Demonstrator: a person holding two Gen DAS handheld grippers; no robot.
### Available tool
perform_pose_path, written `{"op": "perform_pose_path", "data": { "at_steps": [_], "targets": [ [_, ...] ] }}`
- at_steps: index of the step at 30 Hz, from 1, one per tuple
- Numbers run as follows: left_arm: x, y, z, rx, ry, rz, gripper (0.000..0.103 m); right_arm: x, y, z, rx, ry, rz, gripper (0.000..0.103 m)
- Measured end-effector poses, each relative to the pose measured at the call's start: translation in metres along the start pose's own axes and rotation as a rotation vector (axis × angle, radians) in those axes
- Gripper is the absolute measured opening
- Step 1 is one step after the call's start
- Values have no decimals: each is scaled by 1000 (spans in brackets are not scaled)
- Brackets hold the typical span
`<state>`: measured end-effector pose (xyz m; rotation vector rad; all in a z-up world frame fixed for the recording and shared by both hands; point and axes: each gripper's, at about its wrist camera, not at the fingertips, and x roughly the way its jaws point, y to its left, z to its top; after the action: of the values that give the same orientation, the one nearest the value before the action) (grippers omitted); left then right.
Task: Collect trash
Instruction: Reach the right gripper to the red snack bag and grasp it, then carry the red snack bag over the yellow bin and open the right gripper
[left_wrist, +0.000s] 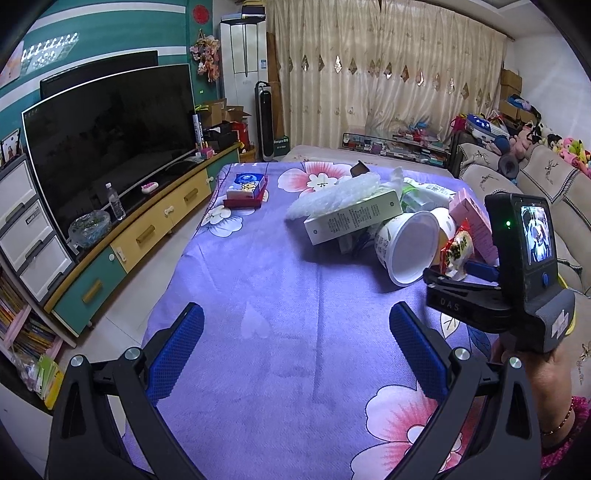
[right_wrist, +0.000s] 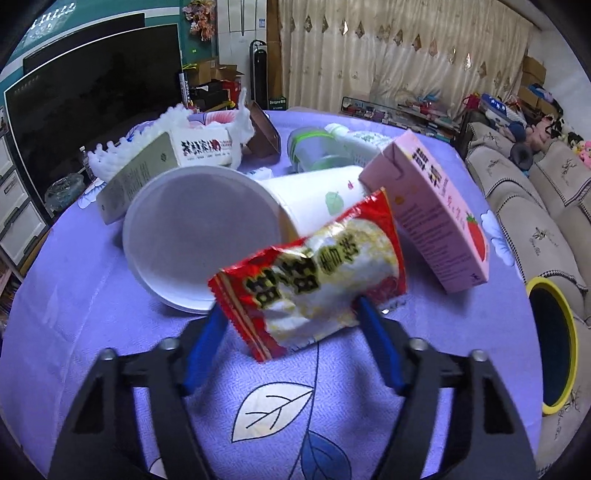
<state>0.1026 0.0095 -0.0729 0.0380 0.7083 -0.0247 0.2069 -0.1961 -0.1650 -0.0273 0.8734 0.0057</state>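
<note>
My right gripper (right_wrist: 291, 314) is shut on a red and white snack wrapper (right_wrist: 314, 273) and holds it just above the purple cloth; the wrapper also shows in the left wrist view (left_wrist: 458, 251). Behind it lies a pile of trash: a tipped white cup (right_wrist: 207, 236), a pink carton (right_wrist: 439, 214), a pale green box (left_wrist: 354, 218), bubble wrap (left_wrist: 332, 195) and a white bottle (right_wrist: 354, 140). My left gripper (left_wrist: 295, 343) is open and empty over bare cloth, left of and nearer than the pile.
The purple flowered cloth (left_wrist: 258, 280) covers the table. A tissue pack on a red box (left_wrist: 247, 190) sits at the far left. A yellow-rimmed bin (right_wrist: 554, 343) stands at the right by the sofa (right_wrist: 524, 206). A TV and cabinet (left_wrist: 110, 147) stand on the left.
</note>
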Motion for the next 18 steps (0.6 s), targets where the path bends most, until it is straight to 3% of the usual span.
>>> {"op": "perform_pose_path", "data": {
  "at_steps": [1,3,5,15,18],
  "targets": [
    [1,0,0,1,0,2,99,0,-3,-1,11,-2,13,48],
    [2,1,0,-1,1,0,99,-4,-7,-4,26,-11,25,21],
    [3,1,0,-2,1,0,99,-12,-13,-9,36,-29,39,8],
    [5,-5,-2,15,-3,-12,99,-86,-61,-24,93,-124,224,4],
    [5,-10,-1,25,-3,-16,99,-108,-67,-30,88,-154,235,4]
  ]
}}
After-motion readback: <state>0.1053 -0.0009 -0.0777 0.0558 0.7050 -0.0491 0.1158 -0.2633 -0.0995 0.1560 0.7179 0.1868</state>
